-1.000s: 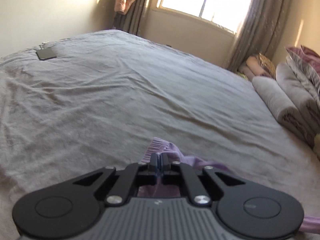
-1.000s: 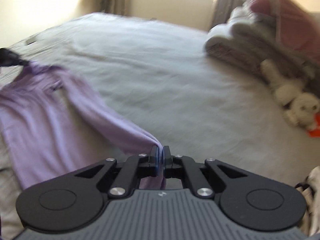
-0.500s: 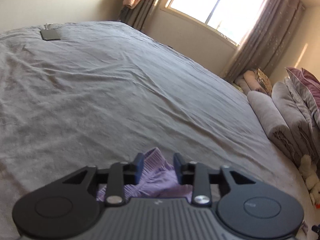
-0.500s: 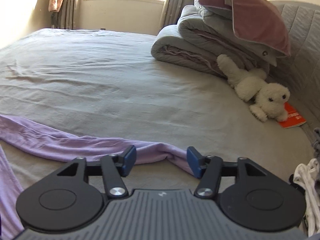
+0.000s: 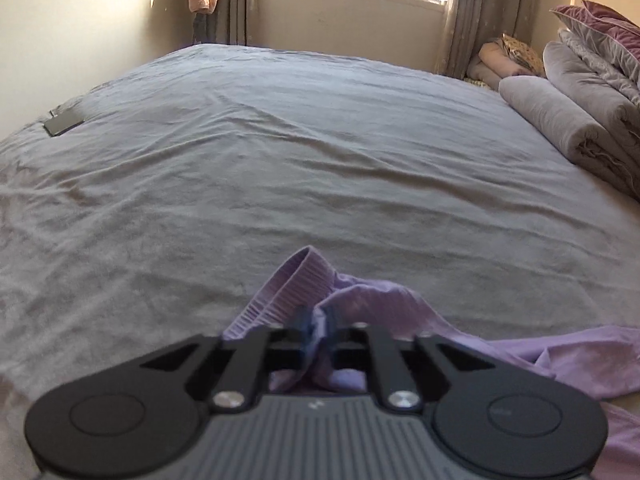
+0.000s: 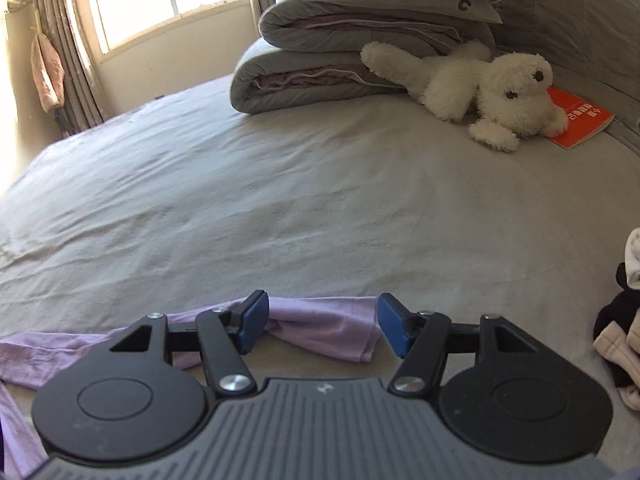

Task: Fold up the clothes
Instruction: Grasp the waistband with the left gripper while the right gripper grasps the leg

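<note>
A lilac long-sleeved garment (image 5: pixel 380 304) lies crumpled on the grey bed sheet (image 5: pixel 320 160) close in front of me. My left gripper (image 5: pixel 316 320) is shut on a fold of it, just beside the ribbed band (image 5: pixel 288 284) that stands up in a loop. In the right wrist view one lilac sleeve (image 6: pixel 344 338) lies stretched flat across the sheet (image 6: pixel 280 200), its cuff end pointing right. My right gripper (image 6: pixel 322 324) is wide open just above it, and the blue pads (image 6: pixel 252 320) hold nothing. The gripper bodies hide the rest of the garment.
Folded duvets and pillows (image 6: pixel 340 60) are stacked at the head of the bed, with a white plush dog (image 6: pixel 480 84) and an orange book (image 6: pixel 580 120) beside them. A pile of clothes (image 6: pixel 624 320) sits at the right edge. A dark flat device (image 5: pixel 64 124) lies far left.
Both grippers held the garment a second ago, then opened. The left has since shut again on the fabric near the ribbed band. The right stays open, wider, with the sleeve lying flat.
</note>
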Motion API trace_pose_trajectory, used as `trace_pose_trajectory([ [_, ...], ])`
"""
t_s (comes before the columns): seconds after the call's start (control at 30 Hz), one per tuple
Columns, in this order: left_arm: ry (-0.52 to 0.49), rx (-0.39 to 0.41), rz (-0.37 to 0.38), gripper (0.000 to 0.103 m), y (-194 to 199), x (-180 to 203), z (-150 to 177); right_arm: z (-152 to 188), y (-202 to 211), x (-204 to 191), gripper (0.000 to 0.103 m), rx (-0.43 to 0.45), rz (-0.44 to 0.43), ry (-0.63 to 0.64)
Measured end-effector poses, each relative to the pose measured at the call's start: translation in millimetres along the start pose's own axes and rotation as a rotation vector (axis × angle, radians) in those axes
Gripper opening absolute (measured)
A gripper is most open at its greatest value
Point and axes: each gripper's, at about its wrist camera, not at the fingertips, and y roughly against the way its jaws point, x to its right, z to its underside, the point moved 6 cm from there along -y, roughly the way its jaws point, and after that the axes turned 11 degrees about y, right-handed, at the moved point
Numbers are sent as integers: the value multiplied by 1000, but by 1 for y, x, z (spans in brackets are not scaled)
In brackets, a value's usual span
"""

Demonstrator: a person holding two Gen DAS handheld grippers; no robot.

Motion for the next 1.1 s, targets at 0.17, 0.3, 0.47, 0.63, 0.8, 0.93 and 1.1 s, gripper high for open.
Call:
trace_pose_trajectory([
  [0.17, 56, 51, 15, 1, 11, -6, -11, 9, -14, -6, 6, -41, 25, 68],
  [0.3, 181, 135, 80, 1, 37, -19, -32, -17, 19, -5, 5, 87, 50, 89],
  [0.47, 322, 215, 162, 1, 70, -32, -49, -48, 88, -8, 5, 285, 80, 96],
  [0.63, 421, 313, 277, 1, 107, -40, -64, -58, 161, -4, 5, 445, 86, 58],
  [0.8, 462, 422, 383, 0, 146, -43, -72, -52, 203, 18, 5, 478, -23, -73],
  [0.93, 335, 281, 313, 0, 116, -18, -62, -43, 157, 21, 5, 299, -8, -68],
  [1.1, 262, 58, 236, 14, 47, 5, -26, -29, 111, 17, 5, 172, 26, -64],
])
